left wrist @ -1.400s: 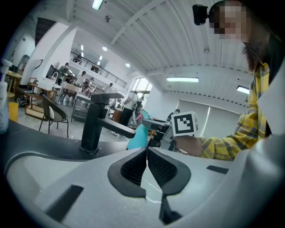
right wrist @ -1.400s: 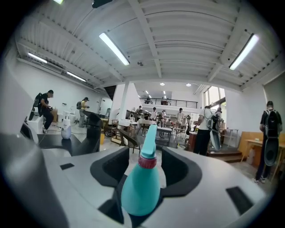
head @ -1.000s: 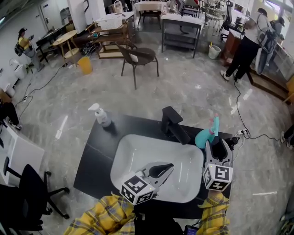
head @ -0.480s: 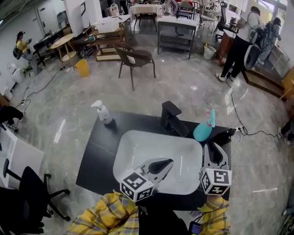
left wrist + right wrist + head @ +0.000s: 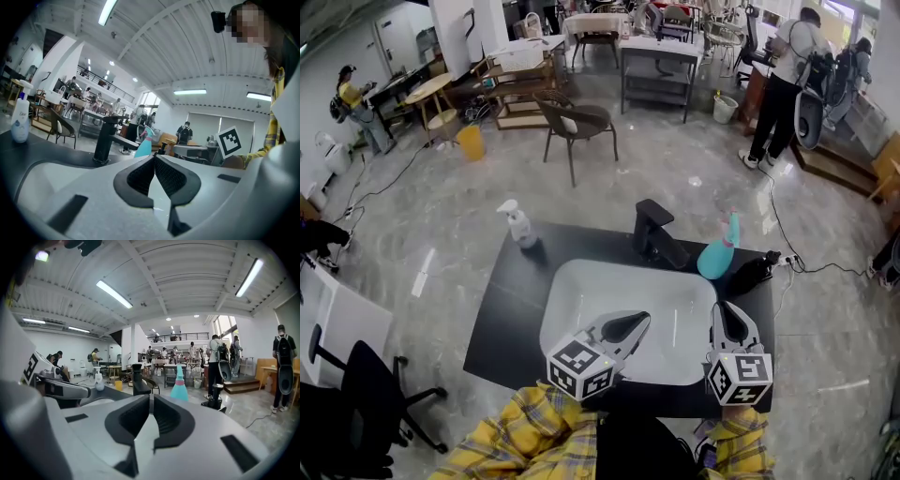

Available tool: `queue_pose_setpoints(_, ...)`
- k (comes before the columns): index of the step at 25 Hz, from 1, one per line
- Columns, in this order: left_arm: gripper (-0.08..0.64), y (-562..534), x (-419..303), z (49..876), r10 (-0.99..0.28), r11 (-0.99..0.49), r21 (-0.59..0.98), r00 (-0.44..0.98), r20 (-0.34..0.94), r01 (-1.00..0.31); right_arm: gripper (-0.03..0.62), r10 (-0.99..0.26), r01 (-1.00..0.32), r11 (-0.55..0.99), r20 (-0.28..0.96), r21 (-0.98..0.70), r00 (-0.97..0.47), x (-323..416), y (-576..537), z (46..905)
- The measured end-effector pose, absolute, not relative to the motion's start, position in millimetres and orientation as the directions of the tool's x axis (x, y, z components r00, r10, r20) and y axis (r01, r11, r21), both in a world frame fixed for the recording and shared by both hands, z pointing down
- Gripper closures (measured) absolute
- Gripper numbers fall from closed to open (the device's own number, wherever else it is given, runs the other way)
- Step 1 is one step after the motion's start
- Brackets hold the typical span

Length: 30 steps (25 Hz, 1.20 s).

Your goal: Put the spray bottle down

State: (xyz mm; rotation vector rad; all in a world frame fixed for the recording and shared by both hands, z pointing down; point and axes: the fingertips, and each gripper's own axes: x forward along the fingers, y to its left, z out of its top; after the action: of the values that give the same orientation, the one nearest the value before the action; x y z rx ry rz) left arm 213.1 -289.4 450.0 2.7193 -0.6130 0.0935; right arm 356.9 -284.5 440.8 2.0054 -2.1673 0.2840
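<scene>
Standing upright on the dark counter [image 5: 502, 309], the teal spray bottle [image 5: 715, 257] sat at the basin's [image 5: 572, 291] one o'clock, beside the tap [image 5: 656, 239]. The right gripper [image 5: 730, 310] hung apart at its six o'clock, jaws just closed nearly together, nothing between. The left gripper [image 5: 630, 324] was likewise closed and empty (over the basin). Task looked done.

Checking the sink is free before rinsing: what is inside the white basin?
Nothing shows inside the white basin: its visible surface is bare. The left gripper, shut and empty, hangs over its near part and hides the surface beneath.
</scene>
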Motion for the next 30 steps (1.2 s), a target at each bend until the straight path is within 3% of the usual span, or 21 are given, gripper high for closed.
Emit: queue_pose_setpoints(30,0.551,-225,123,464,-0.384,-0.861,0.273,0.900,0.206,-0.430,0.586,-0.954,-0.992,0.052,0.287,-0.111,-0.082,279,-176,458)
